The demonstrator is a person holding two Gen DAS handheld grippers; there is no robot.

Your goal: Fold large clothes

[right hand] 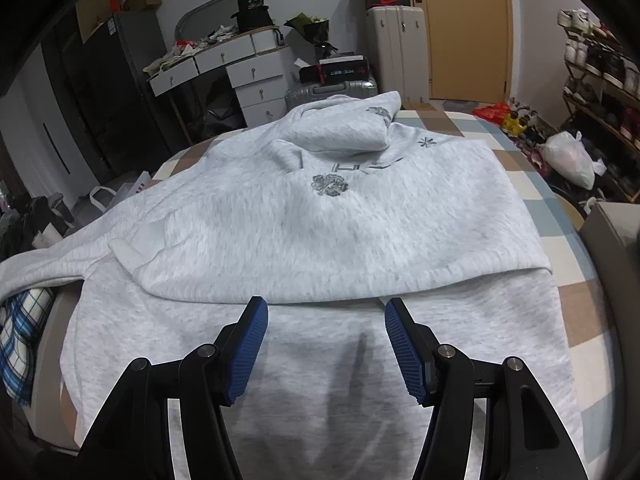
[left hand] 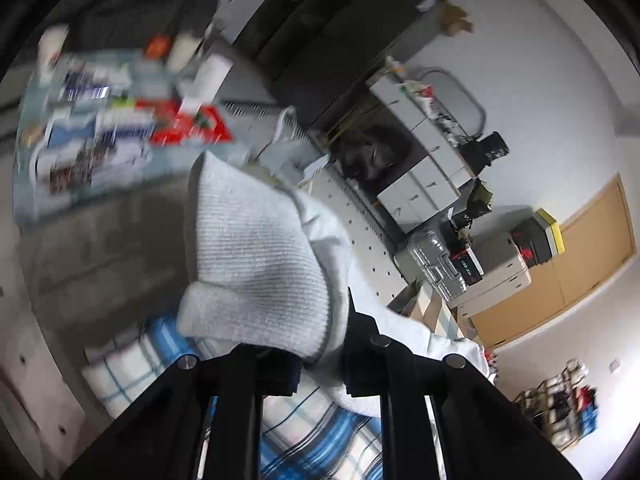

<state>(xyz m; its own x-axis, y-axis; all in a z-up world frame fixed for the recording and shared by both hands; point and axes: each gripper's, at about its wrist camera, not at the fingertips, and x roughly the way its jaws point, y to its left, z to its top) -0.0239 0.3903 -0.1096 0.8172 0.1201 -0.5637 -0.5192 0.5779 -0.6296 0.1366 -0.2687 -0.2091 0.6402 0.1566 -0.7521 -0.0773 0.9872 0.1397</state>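
Left tongs (left hand: 320, 360) are clamping the sweatshirt (right hand: 320, 216) cuff (left hand: 256, 264); right tongs (right hand: 325, 344) are hovering apart above its hem, spread ahead on the bed (right hand: 568, 216). Advise carrying the sleeve flat across.

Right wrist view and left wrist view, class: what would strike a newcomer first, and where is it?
In the right wrist view, a pale grey sweatshirt with dark flower motifs fills the middle, partly folded on a checked bed cover. The right gripper hovers over it, jaws open. In the left wrist view, the left gripper is shut on a ribbed cuff.
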